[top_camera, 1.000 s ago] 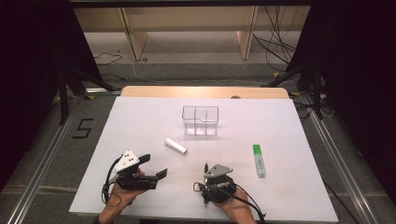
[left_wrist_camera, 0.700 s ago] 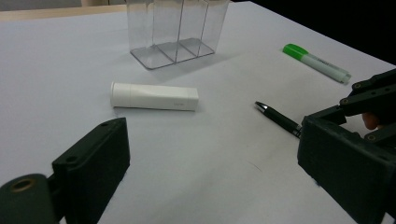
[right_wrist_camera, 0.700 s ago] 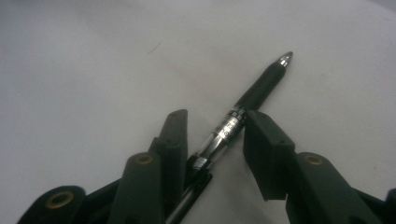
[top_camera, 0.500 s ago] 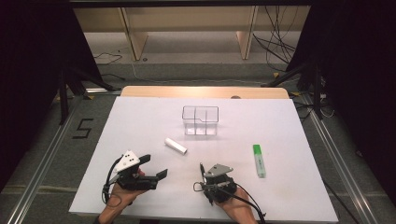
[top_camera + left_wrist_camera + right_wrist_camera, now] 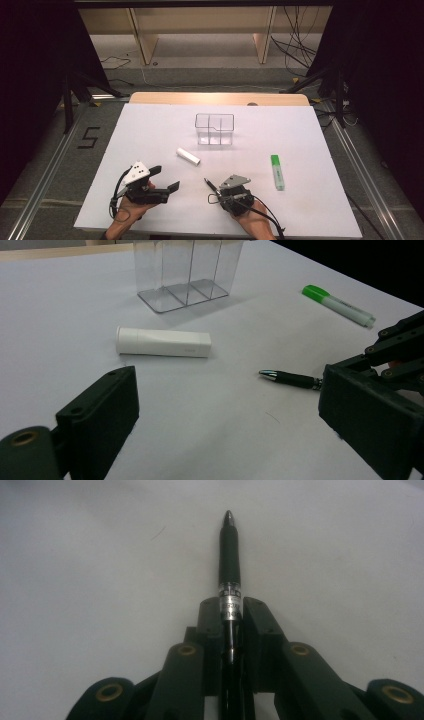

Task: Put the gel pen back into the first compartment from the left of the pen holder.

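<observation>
My right gripper (image 5: 221,192) is near the table's front edge, shut on a black pen (image 5: 211,184) whose tip points forward and to the left. In the right gripper view the pen (image 5: 230,555) sticks out ahead of the closed jaws of my right gripper (image 5: 231,612), just above the white surface. My left gripper (image 5: 165,178) stands open beside it on the left, holding nothing. The left gripper view shows that gripper (image 5: 235,425) with wide-apart jaws, the pen (image 5: 292,378) to the right and a white tube (image 5: 163,342) lying ahead.
A white tube (image 5: 188,156) lies mid-table. Behind it stands a clear divided box (image 5: 215,128), also seen as box (image 5: 185,270). A green highlighter (image 5: 277,171) lies to the right, seen too as highlighter (image 5: 340,305). White sheet (image 5: 150,130) covers the table.
My right gripper has turned slightly, swinging the pen's tip farther left. The left gripper has stayed where it was.
</observation>
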The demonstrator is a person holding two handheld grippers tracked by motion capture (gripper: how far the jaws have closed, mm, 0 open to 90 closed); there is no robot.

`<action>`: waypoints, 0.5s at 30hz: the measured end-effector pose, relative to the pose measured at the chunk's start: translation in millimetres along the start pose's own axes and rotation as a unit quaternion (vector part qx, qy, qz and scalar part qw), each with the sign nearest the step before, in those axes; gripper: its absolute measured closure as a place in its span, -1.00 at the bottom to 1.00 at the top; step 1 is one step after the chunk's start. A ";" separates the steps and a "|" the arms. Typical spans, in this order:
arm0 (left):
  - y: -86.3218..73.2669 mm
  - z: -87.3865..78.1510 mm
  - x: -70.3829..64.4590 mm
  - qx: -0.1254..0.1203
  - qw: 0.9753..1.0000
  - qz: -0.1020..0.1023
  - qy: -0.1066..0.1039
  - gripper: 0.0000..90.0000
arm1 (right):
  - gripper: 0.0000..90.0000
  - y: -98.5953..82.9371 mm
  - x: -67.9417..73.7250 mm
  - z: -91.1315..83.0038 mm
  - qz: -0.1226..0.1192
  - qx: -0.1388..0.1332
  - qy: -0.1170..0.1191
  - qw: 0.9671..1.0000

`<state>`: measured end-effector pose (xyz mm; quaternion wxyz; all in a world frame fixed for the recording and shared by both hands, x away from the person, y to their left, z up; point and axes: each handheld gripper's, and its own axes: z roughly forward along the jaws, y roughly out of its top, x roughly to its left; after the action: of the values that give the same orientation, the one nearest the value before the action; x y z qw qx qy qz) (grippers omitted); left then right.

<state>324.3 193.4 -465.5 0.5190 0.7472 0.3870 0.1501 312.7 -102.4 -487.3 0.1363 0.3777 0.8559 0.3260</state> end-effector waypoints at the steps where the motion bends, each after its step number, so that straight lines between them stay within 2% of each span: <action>1: 0.0 0.0 -0.1 0.000 1.000 -0.001 0.000 -0.80 | 0.77 0.0 0.0 -0.1 0.000 0.000 0.000 1.000; 9: -0.3 0.6 0.5 0.002 1.000 -0.002 0.000 -0.80 | 0.78 1.3 -3.2 -1.3 0.001 0.002 0.015 1.000; 12: -0.4 1.0 0.6 0.004 1.000 -0.004 0.001 -0.80 | 0.78 2.9 -3.5 -3.6 -0.001 -0.006 0.023 1.000; 15: -0.5 2.1 1.5 0.010 1.000 -0.011 0.004 -0.80 | 0.78 4.6 -5.9 -7.7 0.009 -0.021 0.030 0.999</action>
<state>326.4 193.2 -467.0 0.5119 0.7476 0.3982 0.1434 315.6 -107.9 -478.5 0.1158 0.3728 0.8489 0.3563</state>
